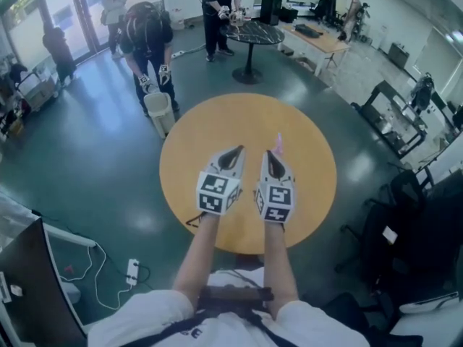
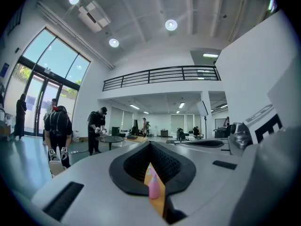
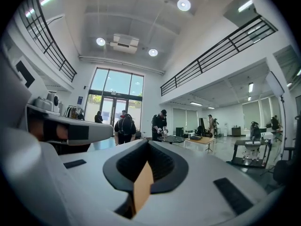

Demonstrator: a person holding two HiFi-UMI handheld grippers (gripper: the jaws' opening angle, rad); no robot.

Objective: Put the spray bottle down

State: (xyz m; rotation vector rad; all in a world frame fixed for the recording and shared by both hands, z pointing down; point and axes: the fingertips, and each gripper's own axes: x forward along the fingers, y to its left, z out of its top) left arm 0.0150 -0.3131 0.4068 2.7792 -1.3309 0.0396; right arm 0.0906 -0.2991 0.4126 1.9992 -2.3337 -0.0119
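Note:
A small pink spray bottle [image 1: 278, 144] stands upright on the round wooden table [image 1: 210, 125], free of both grippers. It sits just beyond the tip of my right gripper [image 1: 272, 155], whose jaws are shut with nothing between them. My left gripper [image 1: 233, 152] hovers beside it at about the same height, jaws also together and empty. In the left gripper view the spray bottle [image 2: 154, 186] shows through the narrow slit under the left gripper [image 2: 150, 145] tips, with the table below. The right gripper view shows the right gripper [image 3: 148, 145] pointing level, with only a strip of tabletop [image 3: 142, 192] in the slit.
A white bin [image 1: 159, 112] stands by the table's far left edge, with a person [image 1: 148, 42] bent over it. A dark round table [image 1: 252, 33] and a desk [image 1: 318, 40] stand further back. Chairs [image 1: 405, 215] crowd the right side. A power strip [image 1: 132, 270] lies on the floor.

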